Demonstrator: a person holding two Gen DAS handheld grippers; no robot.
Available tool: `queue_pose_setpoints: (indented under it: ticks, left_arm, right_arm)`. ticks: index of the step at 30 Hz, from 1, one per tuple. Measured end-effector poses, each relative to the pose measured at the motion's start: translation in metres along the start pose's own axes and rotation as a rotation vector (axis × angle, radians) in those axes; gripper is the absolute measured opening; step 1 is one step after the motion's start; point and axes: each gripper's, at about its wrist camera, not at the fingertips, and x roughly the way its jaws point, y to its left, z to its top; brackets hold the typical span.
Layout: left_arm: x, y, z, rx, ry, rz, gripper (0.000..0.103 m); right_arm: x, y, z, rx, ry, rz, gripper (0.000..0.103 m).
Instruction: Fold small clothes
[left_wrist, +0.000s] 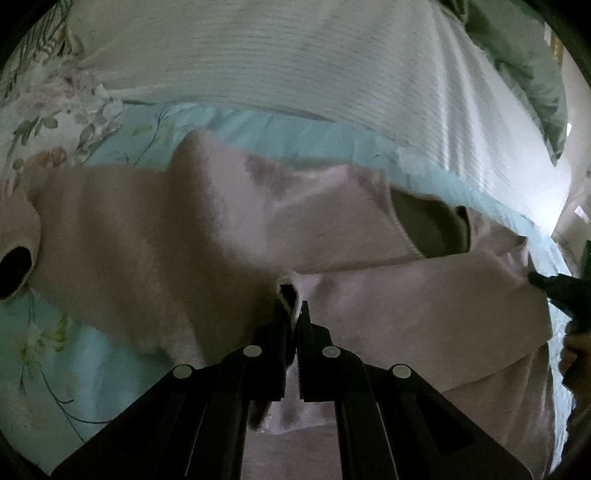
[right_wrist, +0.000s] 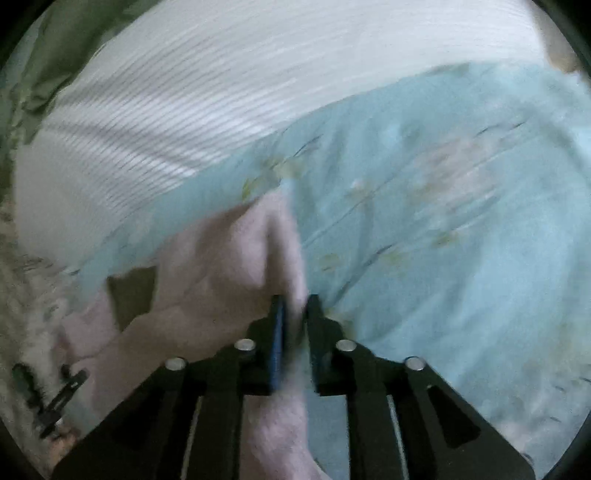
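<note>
Small pale-pink fleece garment spread on light-blue floral bed sheet, near white ribbed blanket. Left hand-held gripper pinched tight on cuff; right hand-held gripper clamped on pink fold, blurred.

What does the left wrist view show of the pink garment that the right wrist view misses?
Left only: the pink garment spread wide, with a dark opening at its far left end. Right only: a broad stretch of bare floral sheet. Both: the neck opening, the white ribbed cloth beyond, the left gripper and the right gripper, each pinching pink fabric.
</note>
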Motion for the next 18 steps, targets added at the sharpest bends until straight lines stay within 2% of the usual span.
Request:
queue_pose_setpoints:
  ticks: [2, 3, 5, 6, 7, 8, 9, 11, 13, 15, 17, 18]
  left_arm:
    - [0.002, 0.007, 0.001, -0.011, 0.004, 0.005, 0.002]
    - [0.003, 0.01, 0.002, -0.018, 0.005, 0.007, 0.002]
    - [0.003, 0.012, 0.002, -0.022, 0.006, 0.012, 0.002]
    - [0.003, 0.014, 0.001, -0.023, 0.004, 0.02, 0.002]
    - [0.003, 0.015, 0.001, -0.022, 0.002, 0.029, 0.002]
    - [0.003, 0.017, 0.001, -0.022, 0.001, 0.039, 0.002]
    - [0.002, 0.019, 0.0, -0.024, 0.006, 0.04, 0.003]
    - [-0.001, 0.025, -0.003, -0.028, 0.019, 0.031, 0.004]
    - [-0.013, 0.03, -0.007, -0.024, 0.01, 0.037, 0.007]
    - [-0.029, 0.038, -0.01, -0.021, -0.017, 0.059, 0.009]
    - [-0.041, 0.051, -0.011, -0.031, -0.036, 0.091, 0.028]
    - [-0.049, 0.06, -0.011, -0.045, -0.05, 0.123, 0.049]
  right_arm:
    - [-0.015, 0.008, -0.004, -0.019, -0.045, 0.025, 0.03]
    - [-0.018, 0.019, -0.007, -0.056, -0.038, 0.081, 0.04]
    - [-0.012, 0.034, -0.015, -0.114, 0.018, 0.15, 0.052]
    - [-0.004, 0.038, -0.02, -0.136, 0.056, 0.159, 0.052]
    - [0.004, 0.037, -0.025, -0.155, 0.082, 0.097, 0.052]
    - [0.009, 0.033, -0.027, -0.159, 0.084, 0.032, 0.047]
    - [0.009, 0.026, -0.027, -0.138, 0.073, 0.019, 0.045]
    - [-0.003, 0.019, -0.028, -0.058, 0.052, 0.044, 0.046]
    - [-0.022, 0.026, -0.035, -0.063, 0.035, 0.058, 0.051]
    - [-0.041, 0.039, -0.048, -0.086, 0.028, 0.124, 0.064]
    - [-0.058, 0.056, -0.072, -0.125, 0.039, 0.185, 0.066]
    - [-0.063, 0.065, -0.086, -0.146, 0.055, 0.218, 0.067]
